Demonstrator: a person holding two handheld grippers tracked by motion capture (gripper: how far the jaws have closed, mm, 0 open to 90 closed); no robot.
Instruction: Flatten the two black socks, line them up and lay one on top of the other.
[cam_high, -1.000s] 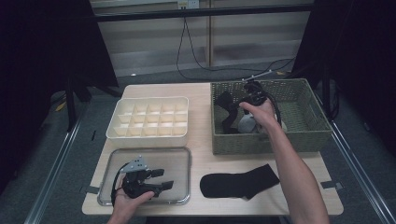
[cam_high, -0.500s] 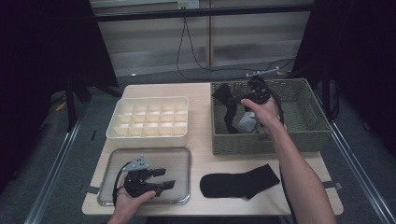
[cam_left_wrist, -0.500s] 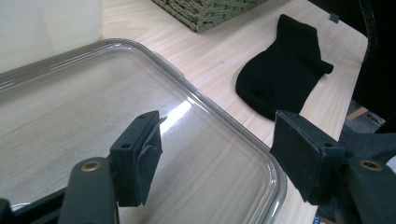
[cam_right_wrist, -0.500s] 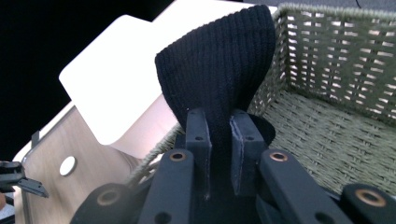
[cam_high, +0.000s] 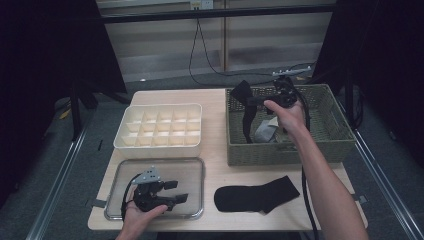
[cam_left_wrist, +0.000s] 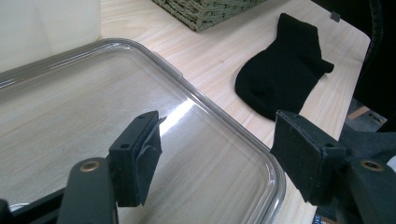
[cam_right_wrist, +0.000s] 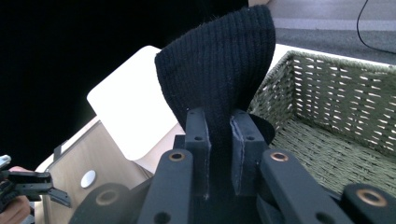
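A: What do we have in the right gripper (cam_high: 251, 101)?

B: We have a black knitted sock (cam_right_wrist: 219, 60) pinched between its jaws, which are closed tight on the fabric. In the right gripper view the ribbed cloth bulges up above the two pads. In the high view the sock (cam_high: 246, 117) hangs down from the jaws above the woven olive-green rectangular basket (cam_high: 330, 132), near the basket's left wall.

A: What else do we see in that basket?

B: A grey piece of cloth (cam_high: 266, 132) lies on its floor, just beside the hanging sock.

A: And the left gripper (cam_high: 172, 191)?

B: We hold it over the clear plastic tray with rounded corners (cam_high: 195, 167), which sits in front of the basket and well to its left. Its jaws stand wide apart with nothing between them; in the left gripper view the tray's rim (cam_left_wrist: 224, 119) runs below the gap.

A: Anything else near the basket?

B: A second black sock (cam_high: 257, 194) lies flat on the light wooden table (cam_high: 215, 107), just in front of the basket. A cream plastic organiser box with a grid of small compartments (cam_high: 160, 127) stands to the basket's left, close beside it.
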